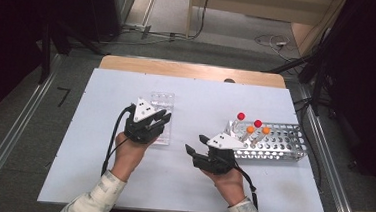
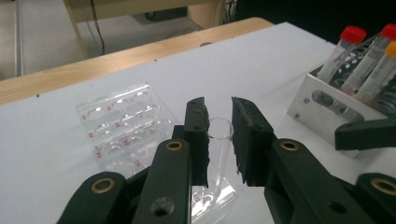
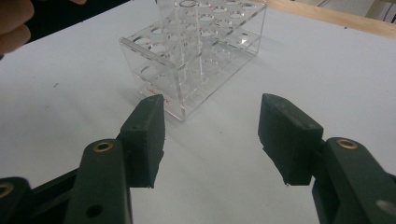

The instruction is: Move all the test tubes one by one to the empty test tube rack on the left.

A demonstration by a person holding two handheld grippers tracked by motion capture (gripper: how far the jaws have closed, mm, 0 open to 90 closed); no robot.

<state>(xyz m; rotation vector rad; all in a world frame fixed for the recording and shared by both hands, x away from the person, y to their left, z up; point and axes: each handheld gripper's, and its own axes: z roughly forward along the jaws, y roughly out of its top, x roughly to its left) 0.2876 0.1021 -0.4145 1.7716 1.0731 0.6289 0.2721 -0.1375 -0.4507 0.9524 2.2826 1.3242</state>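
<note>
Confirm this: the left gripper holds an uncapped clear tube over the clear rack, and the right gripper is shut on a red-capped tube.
Wrong on the right gripper: the right gripper view shows its jaws wide apart with nothing between them. The rest stands: in the left gripper view, the left gripper has an uncapped clear tube between its jaws over the clear rack.

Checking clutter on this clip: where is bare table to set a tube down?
Free: the white table left of the clear plastic tube rack, and the strip beyond both racks. Crowded: around the perforated metal rack holding red- and orange-capped tubes, beside the right gripper.
</note>
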